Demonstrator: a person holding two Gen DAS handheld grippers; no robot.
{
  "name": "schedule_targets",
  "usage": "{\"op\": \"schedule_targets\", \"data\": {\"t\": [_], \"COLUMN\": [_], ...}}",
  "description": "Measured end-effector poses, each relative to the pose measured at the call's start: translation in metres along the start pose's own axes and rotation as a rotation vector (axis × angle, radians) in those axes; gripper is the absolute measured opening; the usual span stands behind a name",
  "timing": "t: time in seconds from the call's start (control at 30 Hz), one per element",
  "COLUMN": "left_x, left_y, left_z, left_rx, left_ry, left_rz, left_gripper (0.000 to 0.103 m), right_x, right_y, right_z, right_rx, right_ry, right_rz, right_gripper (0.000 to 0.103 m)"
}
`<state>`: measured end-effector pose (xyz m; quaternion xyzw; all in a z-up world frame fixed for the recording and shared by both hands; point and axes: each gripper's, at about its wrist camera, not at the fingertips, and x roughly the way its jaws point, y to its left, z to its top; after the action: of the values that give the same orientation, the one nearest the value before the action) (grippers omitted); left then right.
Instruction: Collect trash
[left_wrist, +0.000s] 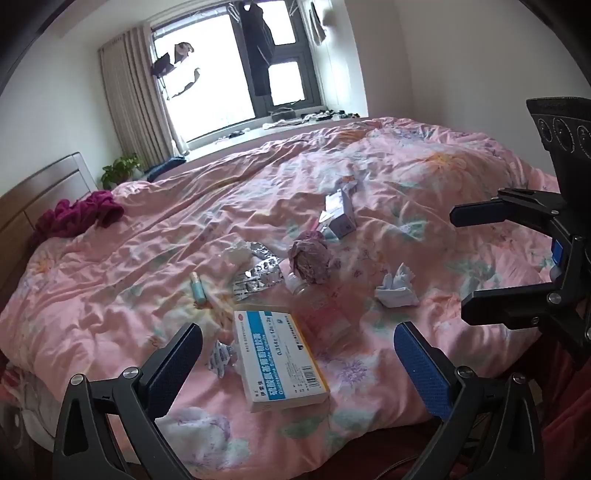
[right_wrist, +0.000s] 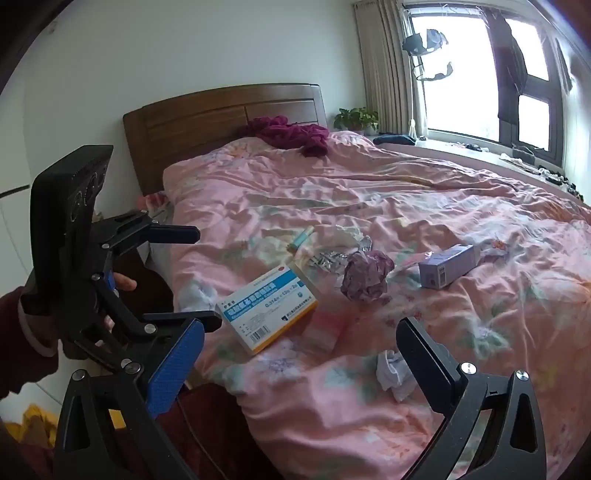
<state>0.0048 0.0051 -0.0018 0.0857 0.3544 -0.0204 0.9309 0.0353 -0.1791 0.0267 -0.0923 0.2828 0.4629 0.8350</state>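
Black left gripper (left_wrist: 297, 345) and right gripper (right_wrist: 301, 352) tilt downward, gaping wide, empty.

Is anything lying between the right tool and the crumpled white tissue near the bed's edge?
Nothing visible. The right tool is open and empty, and the white tissue lies just ahead of it on the pink duvet, close to one finger. The medicine box sits off to the side.

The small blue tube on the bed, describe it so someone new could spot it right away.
Start at the pink floral duvet and find the litter in its middle. On the headboard side of the silver blister packs lies a small light-blue tube, alone on the fabric. It is the only slim cylinder there; its neighbours are flat, boxy or crumpled.
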Motion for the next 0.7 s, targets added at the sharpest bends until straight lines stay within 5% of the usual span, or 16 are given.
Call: {"op": "schedule_targets", "data": {"t": [0.13,0.43,0.7], "left_x": [0.003,-0.010,-0.010], "left_y": [0.020,0.002,0.005], "left_z": [0.005,-0.007,-0.006], "left_rx": [-0.044,-0.024,-0.042], "left_ry": [-0.005,-0.053,-0.056], "left_rz": [-0.019,0.074,0.060], "left_gripper": [0.103,0.103,0.103], "right_x": [0.000,0.001,0.001], "right_y": [-0.002,0.004,0.003], "right_z": [0.001,0.006,0.004], "right_rx": [0.024,0.010,0.000], "right_ry": [-0.011,-0.011,-0.004], "right_rz": [0.008,0.003,0.011], "right_gripper": [0.103,0.103,0.103]}}
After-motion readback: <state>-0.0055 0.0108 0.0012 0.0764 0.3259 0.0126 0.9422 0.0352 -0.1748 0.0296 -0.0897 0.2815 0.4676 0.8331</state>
